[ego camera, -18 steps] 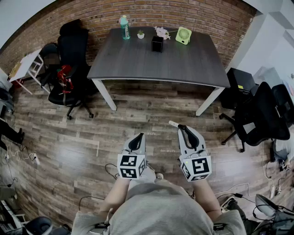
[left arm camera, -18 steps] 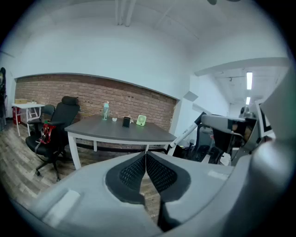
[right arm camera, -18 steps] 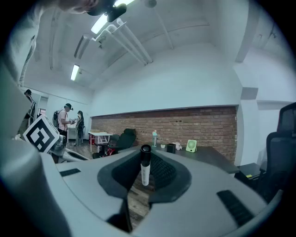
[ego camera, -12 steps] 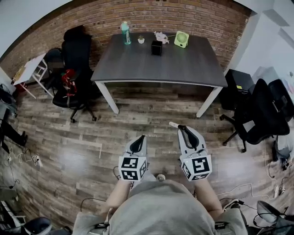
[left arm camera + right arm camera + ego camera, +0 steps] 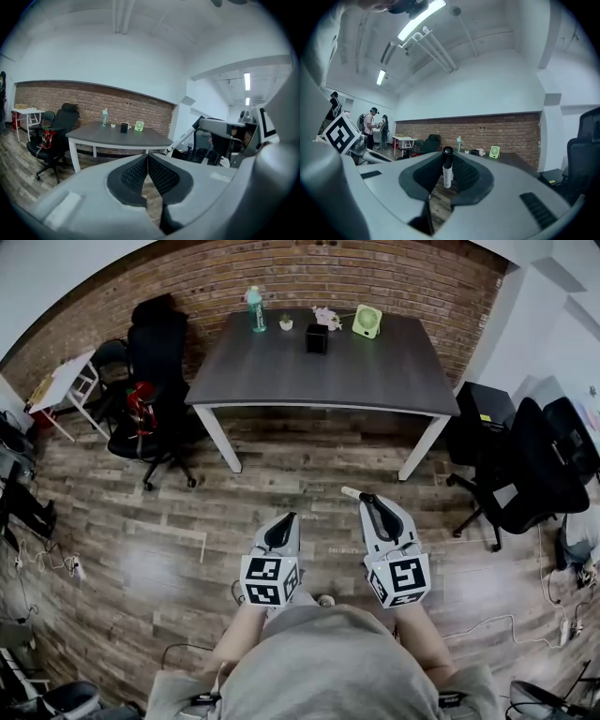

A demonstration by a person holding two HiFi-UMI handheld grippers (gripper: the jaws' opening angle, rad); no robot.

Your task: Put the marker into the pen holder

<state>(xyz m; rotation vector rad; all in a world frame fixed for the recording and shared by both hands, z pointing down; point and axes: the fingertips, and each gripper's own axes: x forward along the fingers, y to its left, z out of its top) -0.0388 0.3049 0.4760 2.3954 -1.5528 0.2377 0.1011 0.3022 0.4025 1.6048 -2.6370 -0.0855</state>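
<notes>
The right gripper (image 5: 376, 508) has its jaws closed on the marker (image 5: 447, 171), which stands upright between the ribbed pads in the right gripper view, black end on top and white barrel below. In the head view the marker's white end sticks out to the left of the jaw tips. The left gripper (image 5: 147, 161) holds nothing: its two pads meet at the tips with no gap between them.

Both grippers are held side by side in front of the person's body, above the wood plank floor (image 5: 141, 540), near each other but not touching. They are well short of the table (image 5: 375, 381).

The pen holder (image 5: 317, 338) is a small black box that sits toward the far edge of the grey table, close to the brick wall (image 5: 394, 277). Along that same edge (left to right in the head view) stand a bottle (image 5: 252, 308) and a little potted plant (image 5: 286, 323) to the holder's left, and a green fan (image 5: 367, 321) to its right. A black office chair (image 5: 155, 371) stands at the table's left end. So the marker is in the right gripper, well apart from the pen holder.
</notes>
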